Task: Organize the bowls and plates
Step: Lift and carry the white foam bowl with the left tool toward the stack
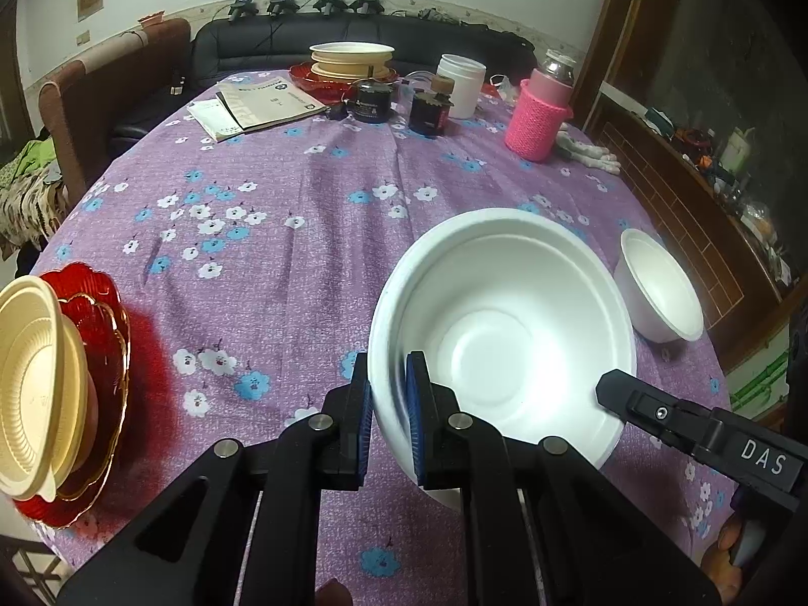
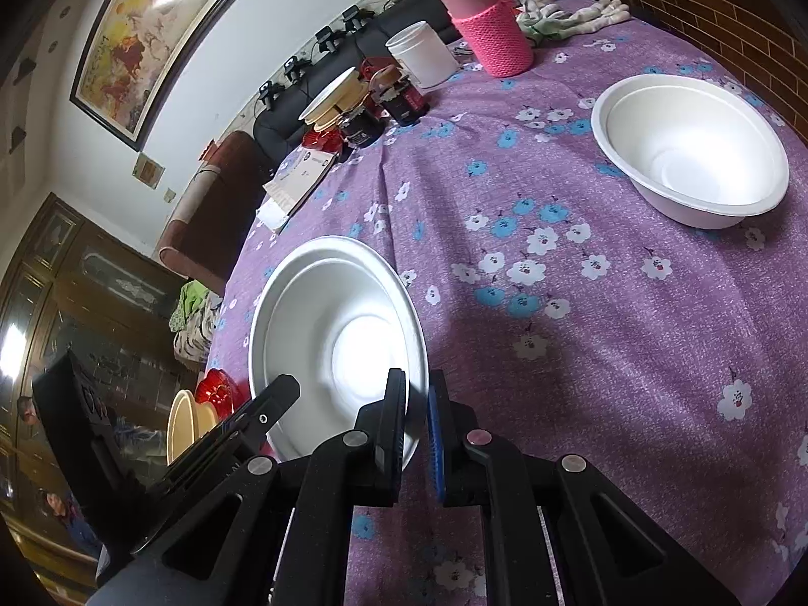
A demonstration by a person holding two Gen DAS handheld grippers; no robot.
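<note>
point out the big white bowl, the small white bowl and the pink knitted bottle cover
big white bowl [image 1: 497, 325], left wrist view, inner wall
small white bowl [image 1: 656, 285], left wrist view, inside
pink knitted bottle cover [image 1: 536, 118], left wrist view, knitted side

Your left wrist camera looks from close above the near edge of the table [image 1: 313, 232] toward its far edge and the sofa [image 1: 353, 35]. Your right wrist camera sits low at the same edge, tilted, facing the far right corner. Both views share the large white bowl [image 1: 500, 323] [image 2: 338, 353], very near the lens, and the small white bowl [image 1: 661, 288] [image 2: 692, 151].
</note>
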